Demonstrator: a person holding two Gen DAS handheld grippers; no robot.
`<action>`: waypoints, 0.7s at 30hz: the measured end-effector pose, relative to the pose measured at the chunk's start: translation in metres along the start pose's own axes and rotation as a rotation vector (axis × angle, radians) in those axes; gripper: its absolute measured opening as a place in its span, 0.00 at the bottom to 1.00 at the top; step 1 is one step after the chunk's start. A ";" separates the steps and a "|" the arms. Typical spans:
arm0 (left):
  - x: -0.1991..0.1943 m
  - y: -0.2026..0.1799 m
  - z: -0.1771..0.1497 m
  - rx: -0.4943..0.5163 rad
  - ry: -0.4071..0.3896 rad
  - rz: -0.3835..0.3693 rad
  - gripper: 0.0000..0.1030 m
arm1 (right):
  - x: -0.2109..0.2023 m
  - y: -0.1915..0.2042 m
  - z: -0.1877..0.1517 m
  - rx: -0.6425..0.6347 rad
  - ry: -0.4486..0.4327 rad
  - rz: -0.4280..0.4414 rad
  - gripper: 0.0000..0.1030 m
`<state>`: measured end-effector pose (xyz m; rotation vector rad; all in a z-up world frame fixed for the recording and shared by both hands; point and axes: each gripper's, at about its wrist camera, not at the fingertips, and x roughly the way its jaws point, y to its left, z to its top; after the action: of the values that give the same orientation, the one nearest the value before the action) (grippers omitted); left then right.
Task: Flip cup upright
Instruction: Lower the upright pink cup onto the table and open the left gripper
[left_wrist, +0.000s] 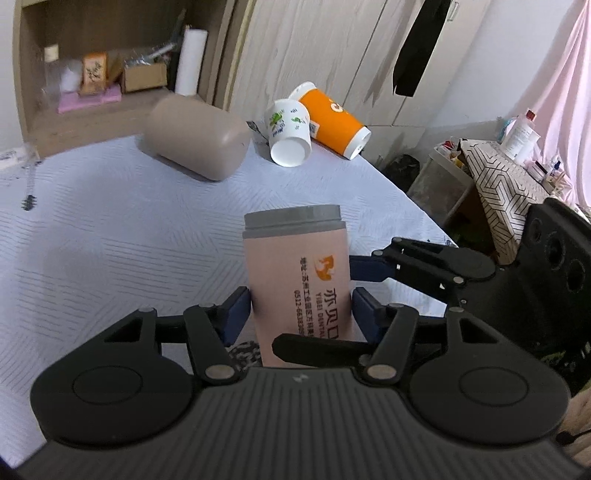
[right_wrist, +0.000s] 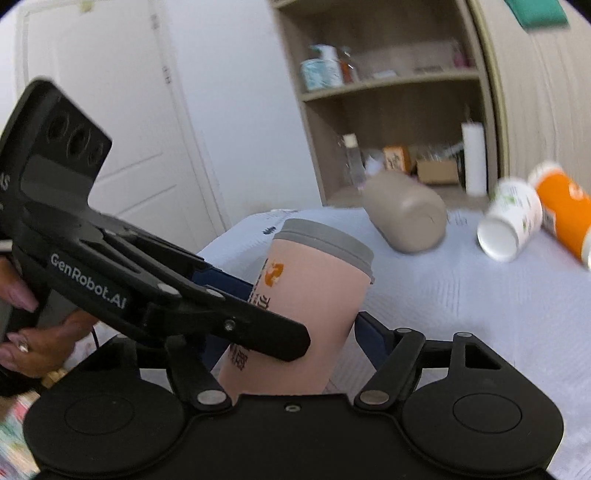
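Two claws met on one pink cup standing over the bed: our left claw clamped its sides, our right claw clamped it too. Behind the cup lay a beige jar, an orange cup and a white cup.

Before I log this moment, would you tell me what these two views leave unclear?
- Pink cup: its base is hidden in both views, by the left gripper body and the right gripper body.
- Orange cup: cut off by the right view's edge and blurred.
- White cup: print blurred in the right view.
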<state>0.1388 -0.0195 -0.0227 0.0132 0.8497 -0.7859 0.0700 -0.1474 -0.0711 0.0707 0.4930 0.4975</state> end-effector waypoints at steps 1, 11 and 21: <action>-0.003 0.001 -0.002 -0.003 -0.009 0.003 0.58 | 0.000 0.004 0.001 -0.024 -0.007 -0.007 0.74; -0.017 0.013 -0.012 0.019 -0.108 0.018 0.57 | 0.007 0.019 -0.001 -0.146 -0.078 -0.051 0.73; -0.010 0.024 0.003 0.046 -0.216 0.077 0.57 | 0.033 0.021 0.017 -0.244 -0.121 -0.120 0.73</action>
<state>0.1523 0.0033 -0.0207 0.0020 0.6223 -0.7200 0.0945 -0.1127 -0.0665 -0.1609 0.3131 0.4291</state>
